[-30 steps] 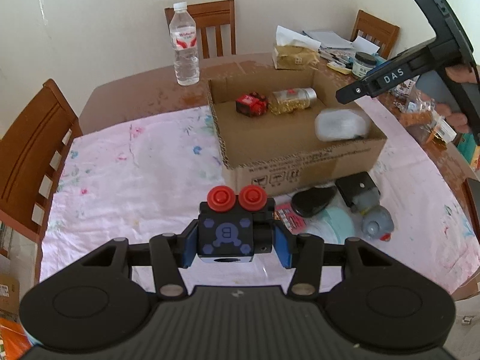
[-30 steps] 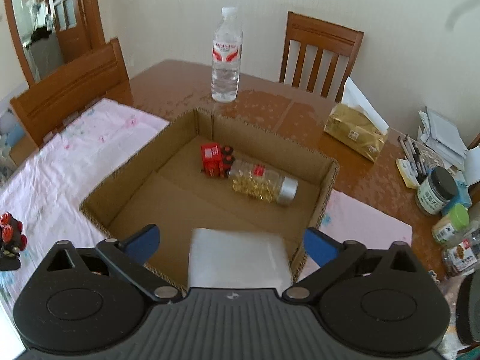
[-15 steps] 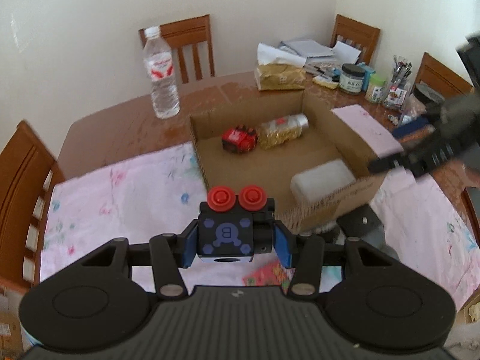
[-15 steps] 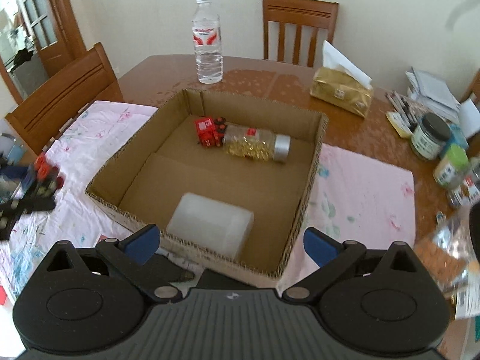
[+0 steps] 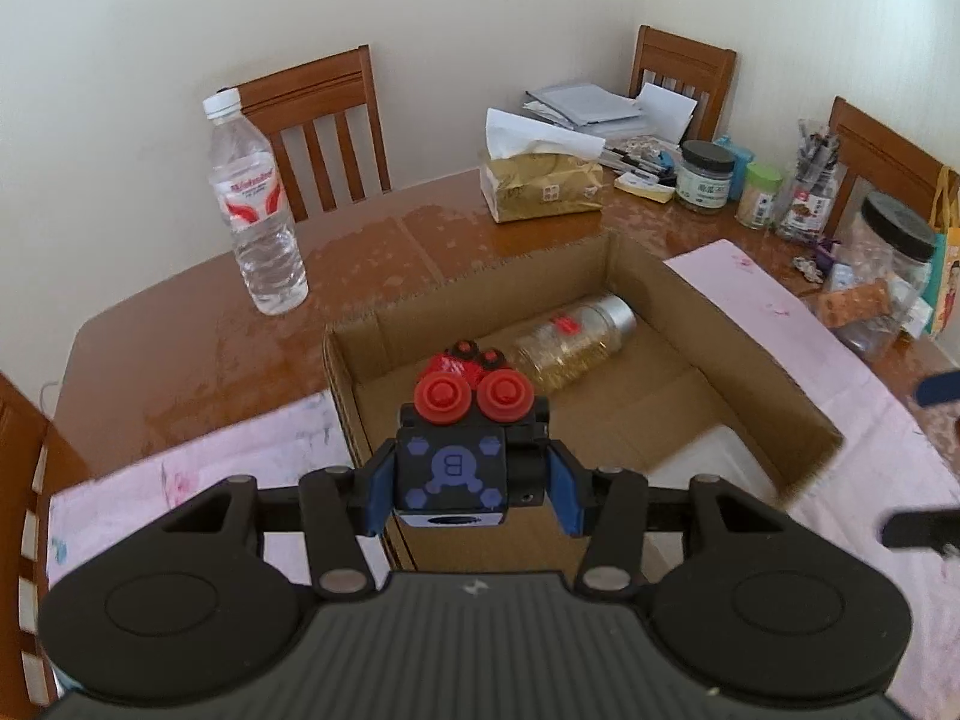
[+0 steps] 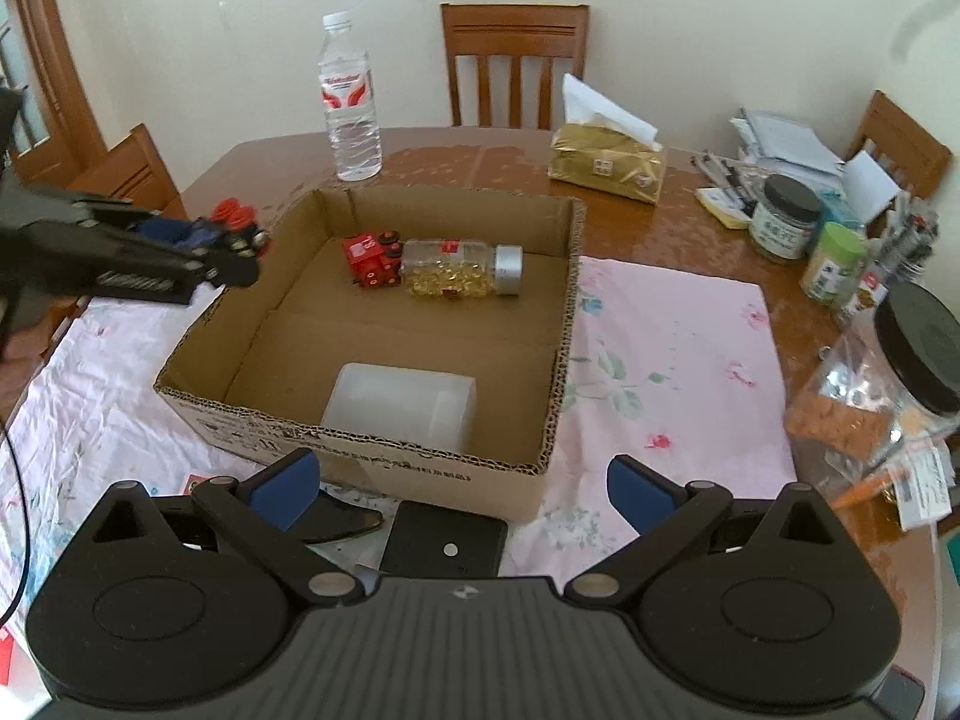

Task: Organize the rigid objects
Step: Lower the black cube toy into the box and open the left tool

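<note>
1. 2 handheld grippers in view. Left gripper (image 5: 471, 483): blue pads clenched on the sides of a black toy vehicle with red wheels and a blue "B" emblem (image 5: 459, 456), held in the air at the near-left rim of an open brown cardboard box (image 6: 558, 324). In the right wrist view this same gripper and toy show blurred beside the box's left wall.
2. Right gripper (image 6: 462, 483): blue pads spread wide apart, nothing between them, hanging over the near edge of the box.
3. Box contents, 3 items: a red toy truck with black wheels (image 6: 372, 258) lying at the far side; a clear plastic bottle of yellow capsules with a silver cap (image 6: 462, 270) on its side, touching the truck; a translucent white plastic container (image 6: 399, 405) against the near wall.
4. On the pink floral tablecloth (image 6: 666, 360), just in front of the box: a flat black square block with a small silver dot (image 6: 444, 546), and a dark rounded object (image 6: 342, 525) partly hidden behind the right gripper's finger.
5. On the bare brown wooden table (image 6: 462, 159) beyond the box: 1 upright clear water bottle with a red-and-white label (image 6: 351, 102) and 1 gold tissue pack with a white tissue drawn up (image 6: 606, 159).
6. Far right of the table: a clutter of jars, pens and papers (image 6: 804, 204).
</note>
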The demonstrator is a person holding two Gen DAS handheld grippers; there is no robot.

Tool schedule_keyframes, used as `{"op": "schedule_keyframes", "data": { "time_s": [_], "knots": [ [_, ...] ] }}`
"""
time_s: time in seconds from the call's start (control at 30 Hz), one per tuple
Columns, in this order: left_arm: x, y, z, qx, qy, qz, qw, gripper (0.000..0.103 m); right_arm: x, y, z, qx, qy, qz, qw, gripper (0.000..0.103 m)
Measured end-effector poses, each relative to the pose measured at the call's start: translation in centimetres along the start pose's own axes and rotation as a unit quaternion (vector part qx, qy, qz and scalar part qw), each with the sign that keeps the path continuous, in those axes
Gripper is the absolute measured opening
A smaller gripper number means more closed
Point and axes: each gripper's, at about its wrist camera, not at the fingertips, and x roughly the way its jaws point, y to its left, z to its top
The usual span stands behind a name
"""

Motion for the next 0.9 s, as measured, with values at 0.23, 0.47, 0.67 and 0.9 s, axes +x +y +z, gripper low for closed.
{"op": "schedule_keyframes", "data": {
  "time_s": [0.23,0.47,0.67,0.9],
  "knots": [
    [0.9,0.9,2.1,0.001,-0.039,0.031,0.9987,0.097,-1.3,-0.2,-0.2,0.023,-0.004,-0.028,0.999,0.103],
    [-1.6,0.3,0.6,0.003,-0.055,0.049,0.9972,0.098,-2.4,-0.6,-1.4,0.039,-0.011,-0.042,0.998,0.103],
    [-3.9,-1.2,-3.3,-0.011,-0.043,0.071,0.9965,0.101,-2.2,-0.9,-3.9,0.050,-0.013,-0.040,0.998,0.103],
    [-6.5,-3.2,-8.5,-0.070,-0.013,0.074,0.9947,0.102,-1.5,-1.0,-7.1,0.057,0.010,-0.017,0.998,0.103]
  ]
}}
